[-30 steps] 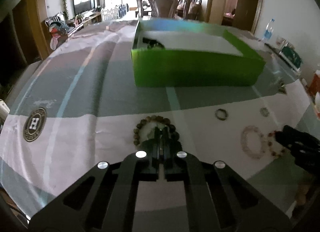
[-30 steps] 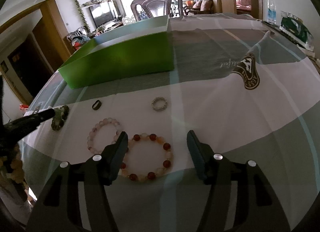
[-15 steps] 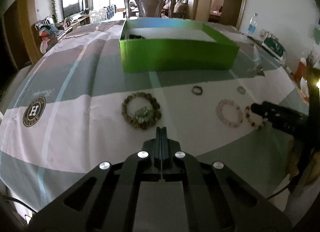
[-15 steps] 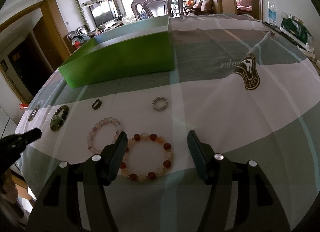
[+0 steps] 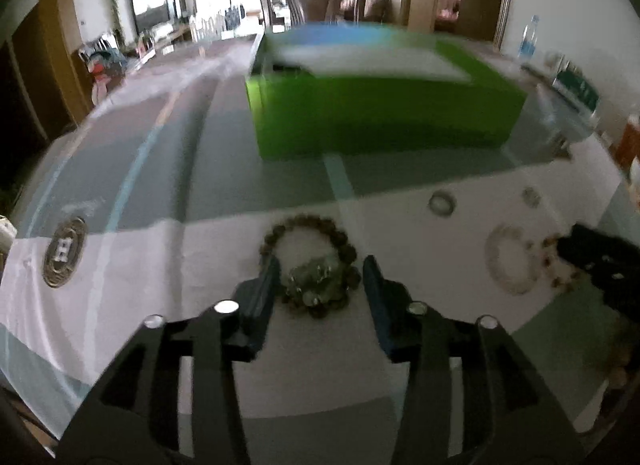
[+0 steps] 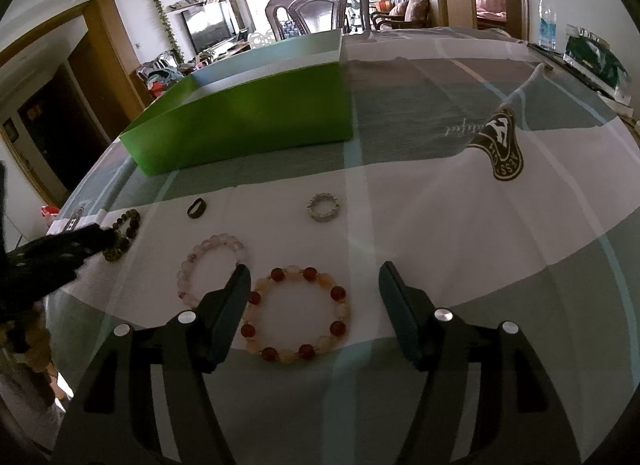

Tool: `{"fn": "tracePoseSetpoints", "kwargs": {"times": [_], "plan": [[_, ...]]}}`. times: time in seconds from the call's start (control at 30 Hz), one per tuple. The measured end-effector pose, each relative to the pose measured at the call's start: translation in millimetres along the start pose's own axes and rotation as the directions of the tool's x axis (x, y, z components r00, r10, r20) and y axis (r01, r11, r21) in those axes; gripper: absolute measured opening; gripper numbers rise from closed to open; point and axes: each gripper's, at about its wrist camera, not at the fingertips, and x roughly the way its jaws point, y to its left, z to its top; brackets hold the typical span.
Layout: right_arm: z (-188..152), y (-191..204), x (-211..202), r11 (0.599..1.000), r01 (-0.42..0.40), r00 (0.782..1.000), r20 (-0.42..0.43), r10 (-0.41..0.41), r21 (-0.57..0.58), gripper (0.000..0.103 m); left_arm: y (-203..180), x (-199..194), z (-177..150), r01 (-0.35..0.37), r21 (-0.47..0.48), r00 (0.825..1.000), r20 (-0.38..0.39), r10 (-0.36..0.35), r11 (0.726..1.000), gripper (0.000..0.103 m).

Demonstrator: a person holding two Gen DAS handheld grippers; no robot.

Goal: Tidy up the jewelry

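Left claw (image 5: 319, 271) opening, astride dark bead bracelet (image 5: 310, 261), unpinched; view motion-blurred. Right claw (image 6: 314, 285) opening over red-beaded bracelet (image 6: 296, 315). Green box (image 6: 248, 121) interior hidden.

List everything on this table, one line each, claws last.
green box: one, open-topped, far side of the cloth.
dark bead bracelet: one, brown-green, between the left claw's fingers.
pale bead bracelet: one, pinkish-white, left of the red one.
red-and-cream bracelet: one, between the right claw's fingers.
dark ring: one, before the box.
silver ring: one, right of the dark ring.
water bottle: one, clear, far right.
left claw: jaws opening.
right claw: jaws opening.
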Motion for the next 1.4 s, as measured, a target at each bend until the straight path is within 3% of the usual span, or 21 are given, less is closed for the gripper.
{"fn": "tracePoseSetpoints", "kwargs": {"times": [0.03,0.2,0.3,0.47,0.57,0.7,0.87,0.93,1.2,1.3,1.33,1.4], "plan": [[0.1,-0.1,0.0,1.0,0.0,1.0,0.0,0.0,0.0,0.066,0.9,2.4,-0.2,0.016,-0.012,1.0,0.0,-0.016,1.0,0.026],[0.0,-0.2,0.1,1.0,-0.002,1.0,0.0,0.002,0.002,0.066,2.8,-7.7,0.0,0.014,-0.026,1.0,0.028,-0.013,1.0,0.017],[0.1,-0.4,-0.1,1.0,-0.001,1.0,0.0,0.001,0.001,0.066,2.6,-27.9,-0.6,0.016,-0.027,0.997,0.076,-0.014,1.0,0.017],[0.1,-0.3,0.0,1.0,-0.001,1.0,0.0,0.001,0.002,0.066,-0.9,-61.7,-11.5,0.074,-0.012,0.99,0.125,-0.072,0.997,0.016],[0.1,-0.5,0.0,1.0,-0.001,1.0,0.0,0.001,0.002,0.066,-10.9,-56.8,-22.2,0.091,0.02,0.992,0.091,-0.092,0.996,0.017],[-0.7,0.2,-0.6,1.0,0.012,1.0,0.001,-0.012,0.001,0.066,-13.2,-32.7,-33.3,0.061,0.012,0.998,0.026,-0.061,0.998,0.016],[-5.0,16.1,-0.3,0.995,0.045,0.999,0.003,-0.045,-0.087,0.064,-17.8,-26.5,-38.9,0.044,0.016,0.999,0.017,-0.044,0.999,0.015],[-7.5,23.4,0.9,0.989,0.056,0.998,0.001,-0.056,-0.135,0.059,-17.5,-25.0,-40.2,0.041,0.013,0.999,0.017,-0.041,0.999,0.017],[-10.5,28.0,-2.8,0.981,0.007,1.0,-0.011,-0.01,-0.193,0.059,-26.1,-23.6,-43.8,0.045,0.033,0.998,0.04,-0.047,0.998,0.038],[-10.7,18.9,-3.4,0.985,0.062,0.997,-0.028,-0.067,-0.161,0.058,-27.0,-23.7,-43.8,0.049,0.037,0.998,0.041,-0.05,0.998,0.04],[-11.7,19.1,-4.1,0.982,0.083,0.996,-0.018,-0.087,-0.169,0.051,-26.9,-23.5,-43.7,0.052,0.037,0.998,0.039,-0.053,0.998,0.041],[-13.3,22.2,-4.1,0.975,0.113,0.993,-0.01,-0.117,-0.194,0.047,-27.3,-23.6,-43.6,0.055,0.038,0.998,0.039,-0.057,0.998,0.042]]}}
